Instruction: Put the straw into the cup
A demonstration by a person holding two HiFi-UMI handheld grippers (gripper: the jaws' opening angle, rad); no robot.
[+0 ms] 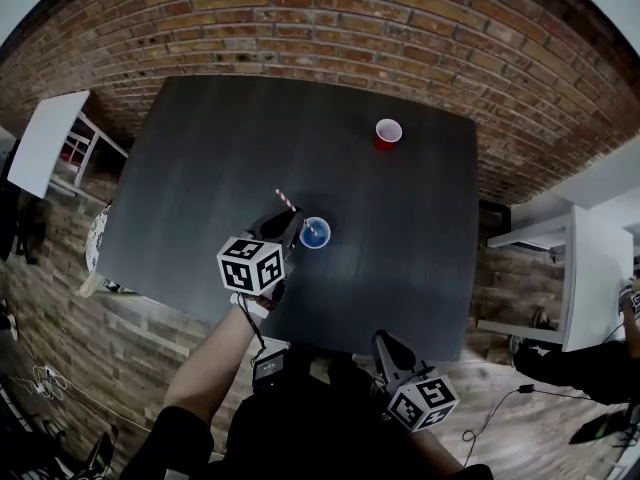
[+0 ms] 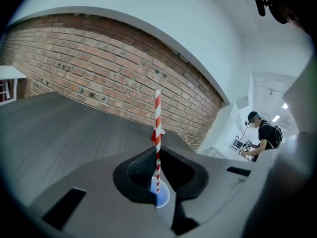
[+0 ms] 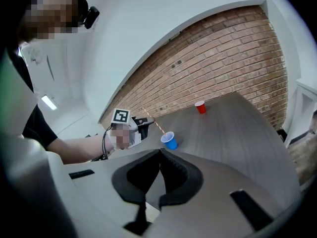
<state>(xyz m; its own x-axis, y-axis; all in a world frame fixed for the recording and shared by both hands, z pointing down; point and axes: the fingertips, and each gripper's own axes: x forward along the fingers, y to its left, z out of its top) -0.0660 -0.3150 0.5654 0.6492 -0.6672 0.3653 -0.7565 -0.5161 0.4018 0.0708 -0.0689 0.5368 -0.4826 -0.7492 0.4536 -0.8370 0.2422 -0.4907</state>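
Held straw [image 2: 158, 108] reaches blue cup [image 1: 315, 233]
The left gripper [image 2: 158, 155] clamps the straw, its lower end seemingly just inside the blue cup; lowering and release look left to do. The right gripper [image 3: 160, 151], jaws together and empty, hangs back.

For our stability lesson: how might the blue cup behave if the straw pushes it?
Small and seemingly empty, the blue cup is probably light and slides easily. Its base looks narrower than its rim: it may tip. The thin straw may flex first.

Even daylight, strong fisheye edges
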